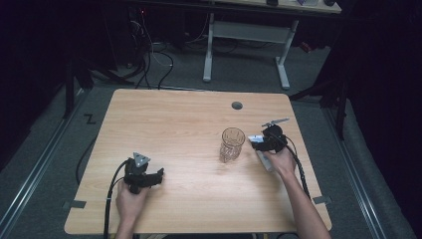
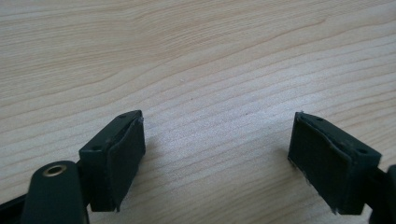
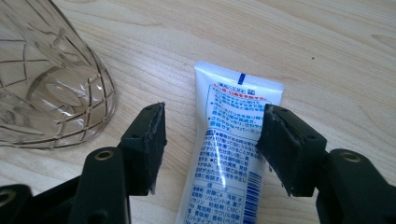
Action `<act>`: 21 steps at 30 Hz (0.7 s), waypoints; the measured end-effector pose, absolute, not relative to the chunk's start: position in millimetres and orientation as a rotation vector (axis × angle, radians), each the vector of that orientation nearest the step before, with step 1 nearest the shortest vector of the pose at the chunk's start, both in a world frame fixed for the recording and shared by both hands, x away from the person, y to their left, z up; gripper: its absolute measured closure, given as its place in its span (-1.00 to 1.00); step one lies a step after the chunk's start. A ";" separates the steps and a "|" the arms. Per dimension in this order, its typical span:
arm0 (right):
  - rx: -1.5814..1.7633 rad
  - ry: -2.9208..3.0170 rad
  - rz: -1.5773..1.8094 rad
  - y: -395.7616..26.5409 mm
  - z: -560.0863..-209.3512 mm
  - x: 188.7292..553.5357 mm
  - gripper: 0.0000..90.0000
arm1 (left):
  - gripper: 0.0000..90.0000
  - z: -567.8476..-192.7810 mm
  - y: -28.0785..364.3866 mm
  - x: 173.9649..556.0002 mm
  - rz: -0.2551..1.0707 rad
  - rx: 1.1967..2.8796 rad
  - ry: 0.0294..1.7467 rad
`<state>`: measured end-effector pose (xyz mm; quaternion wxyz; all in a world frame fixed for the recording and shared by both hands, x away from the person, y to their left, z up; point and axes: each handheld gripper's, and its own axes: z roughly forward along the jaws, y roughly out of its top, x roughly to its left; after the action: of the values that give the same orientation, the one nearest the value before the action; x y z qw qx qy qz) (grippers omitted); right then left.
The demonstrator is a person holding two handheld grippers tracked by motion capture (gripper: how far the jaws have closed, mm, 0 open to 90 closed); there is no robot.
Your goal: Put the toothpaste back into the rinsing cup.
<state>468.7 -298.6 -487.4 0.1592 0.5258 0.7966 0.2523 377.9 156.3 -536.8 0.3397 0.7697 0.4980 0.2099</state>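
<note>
**Right jaws straddle a tube lying beside a glass**

I am steering two hand-held grippers over a pale wooden tabletop [image 1: 189,129]. My right gripper [image 3: 211,140] is low over a white tube [image 3: 229,154] with blue and red print, which lies flat on the wood. The tube runs lengthwise between the jaws: its flat crimped end points away, just past the jaw tips, and its body passes back under the gripper. The jaws stand open, wider than the tube, with bare wood showing between the left pad and the tube; the right pad is close to the tube's edge, but I cannot see it pressing. Nothing is held.

Just outside the left jaw, near but apart from it, stands a clear cut-pattern glass [image 3: 51,79], upright and apparently empty.

My left gripper [image 2: 217,158] rests well away from all this, jaws wide open over bare wood, with nothing between them.

In my judgement the tube is light, soft and glossy. It should dent under pressure and may slide on the smooth wood, so I would close across the fuller middle of the body, not the thin crimped end, and squeeze gently. The glass is hard, breakable and easy to tip; the left jaw needs to keep off it.
</note>
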 end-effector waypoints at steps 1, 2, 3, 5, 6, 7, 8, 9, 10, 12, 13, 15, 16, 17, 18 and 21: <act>1.506 2.276 0.709 -297.8 -487.9 469.0 -0.11 | -0.59 -536.8 156.3 377.9 0.546 2.004 1.297; 1.499 2.278 0.705 -297.9 -488.5 469.6 -0.11 | -0.59 -536.8 156.3 377.9 0.546 2.004 1.296; 1.501 2.276 0.706 -297.9 -488.8 470.0 -0.11 | -0.59 -536.8 156.3 377.9 0.546 2.004 1.297; 1.505 2.276 0.704 -298.8 -489.3 471.0 -0.11 | -0.59 -536.8 156.3 377.9 0.546 2.004 1.297; 1.512 2.275 0.696 -298.8 -489.7 471.2 -0.11 | -0.59 -536.8 156.3 377.9 0.546 2.004 1.297; 1.519 2.276 0.683 -298.9 -490.1 471.4 -0.11 | -0.59 -536.8 156.3 377.9 0.546 2.004 1.297; 1.523 2.276 0.678 -299.3 -490.7 471.8 -0.11 | -0.59 -536.8 156.3 377.9 0.546 2.004 1.296; 1.531 2.276 0.673 -299.7 -491.2 472.1 -0.11 | -0.59 -536.8 156.3 377.9 0.547 2.004 1.297; 1.535 2.276 0.673 -300.1 -491.7 472.5 -0.11 | -0.59 -536.8 156.3 377.9 0.547 2.004 1.296; 1.539 2.277 0.671 -300.8 -492.5 473.1 -0.11 | -0.59 -536.8 156.3 377.9 0.546 2.004 1.296; 1.552 2.280 0.656 -300.9 -493.8 473.7 -0.11 | -0.59 -536.8 156.3 377.9 0.547 2.004 1.297; 1.560 2.281 0.639 -300.8 -496.1 474.7 -0.11 | -0.59 -536.8 156.3 377.9 0.546 2.003 1.297; 1.556 2.285 0.630 -301.0 -497.1 475.1 -0.10 | -0.59 -536.8 156.3 377.9 0.546 2.003 1.297; 1.562 2.280 0.624 -300.5 -498.2 475.3 -0.09 | -0.59 -536.8 156.3 377.9 0.546 2.003 1.297; 1.563 2.281 0.615 -300.4 -499.4 475.7 -0.08 | -0.59 -536.8 156.3 377.9 0.547 2.003 1.296; 1.567 2.282 0.596 -300.4 -502.3 476.8 -0.04 | -0.59 -536.8 156.3 377.9 0.547 2.003 1.297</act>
<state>476.8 -300.4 -502.3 0.1544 0.5467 0.7962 0.2081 377.9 156.3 -536.8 0.3398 0.7696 0.4982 0.2100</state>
